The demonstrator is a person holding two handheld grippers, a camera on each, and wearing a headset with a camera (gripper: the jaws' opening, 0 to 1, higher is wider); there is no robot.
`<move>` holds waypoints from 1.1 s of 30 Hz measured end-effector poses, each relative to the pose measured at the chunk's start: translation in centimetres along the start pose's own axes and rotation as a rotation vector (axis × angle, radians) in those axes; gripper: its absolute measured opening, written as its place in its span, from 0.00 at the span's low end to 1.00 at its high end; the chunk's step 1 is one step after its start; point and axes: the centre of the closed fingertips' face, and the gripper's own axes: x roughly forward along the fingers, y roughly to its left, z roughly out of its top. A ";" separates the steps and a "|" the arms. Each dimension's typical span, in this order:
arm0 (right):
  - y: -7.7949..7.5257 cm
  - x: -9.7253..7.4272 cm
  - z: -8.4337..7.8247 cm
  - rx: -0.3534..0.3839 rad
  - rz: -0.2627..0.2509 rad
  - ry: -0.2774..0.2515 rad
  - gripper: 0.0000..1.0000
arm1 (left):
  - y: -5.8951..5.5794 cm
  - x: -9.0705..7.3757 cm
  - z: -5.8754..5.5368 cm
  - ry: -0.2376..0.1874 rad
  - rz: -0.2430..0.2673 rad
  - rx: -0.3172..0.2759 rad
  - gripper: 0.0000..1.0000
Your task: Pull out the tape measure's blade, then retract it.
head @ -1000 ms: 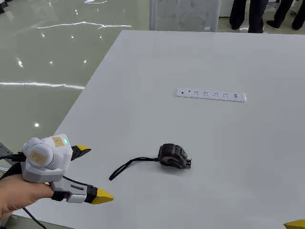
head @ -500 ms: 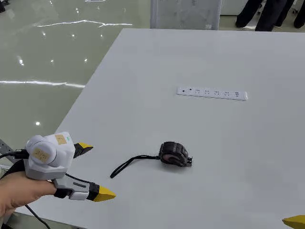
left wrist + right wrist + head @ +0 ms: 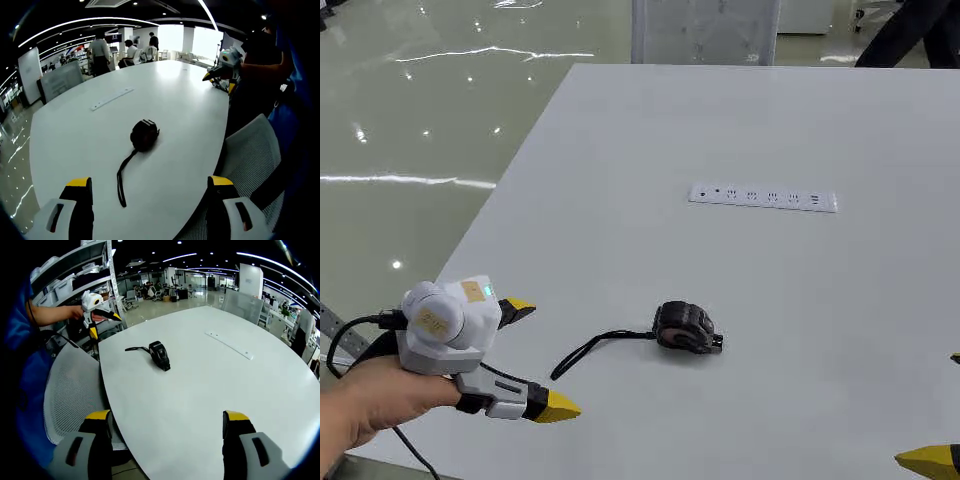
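Two tools frame the head view: the left gripper (image 3: 542,357), held in a hand (image 3: 370,405) at the lower left of the frame, and the right gripper (image 3: 938,408), whose yellow tips just enter at the lower right corner. Both have their jaws spread wide with nothing between them, probably because neither has closed in on anything yet. Between them, in the lower middle of the frame, the tape measure (image 3: 687,328) sits on the white surface (image 3: 650,150), well apart from either tool, with no blade drawn out. Its black wrist strap (image 3: 595,350) trails off toward the left gripper, and the small blade mouth points toward the right. That layout suggests the left side would steady the case while the right takes the blade tip. A white power strip (image 3: 763,198) lies further up the frame, clear of the work. In the left gripper view the two yellow-tipped jaws rise wide apart from the bottom edge. The strap's loose end lies nearest them and the case sits beyond it at mid-frame, so this tool seems lined up along the strap. The right gripper shows small at the upper right, above a mesh chair (image 3: 250,150). In the right gripper view the jaws again stand wide and bare. The tape measure lies up and left of centre, with the left gripper beyond it at the upper left, so the two tools face each other across it. The pull has not yet begun.
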 end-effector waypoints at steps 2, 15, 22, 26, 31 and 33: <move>0.1 0.2 0.0 -0.005 0.000 0.003 0.87 | 0.0 0.2 0.1 0.000 -0.002 0.004 0.91; 0.2 1.6 0.0 -0.022 0.019 0.018 0.85 | 0.1 1.6 0.8 0.009 -0.033 0.041 0.88; 0.3 2.5 0.3 -0.019 0.038 0.016 0.85 | -0.2 2.5 1.3 0.008 -0.047 0.049 0.87; 0.4 2.8 0.5 -0.033 0.045 0.021 0.84 | -0.3 3.0 1.6 0.006 -0.056 0.056 0.86; 0.4 3.2 0.6 -0.047 0.055 0.028 0.84 | -0.5 3.6 1.9 0.010 -0.066 0.077 0.85; 0.4 3.5 0.5 -0.055 0.057 0.031 0.83 | -0.5 3.8 2.0 0.011 -0.070 0.087 0.84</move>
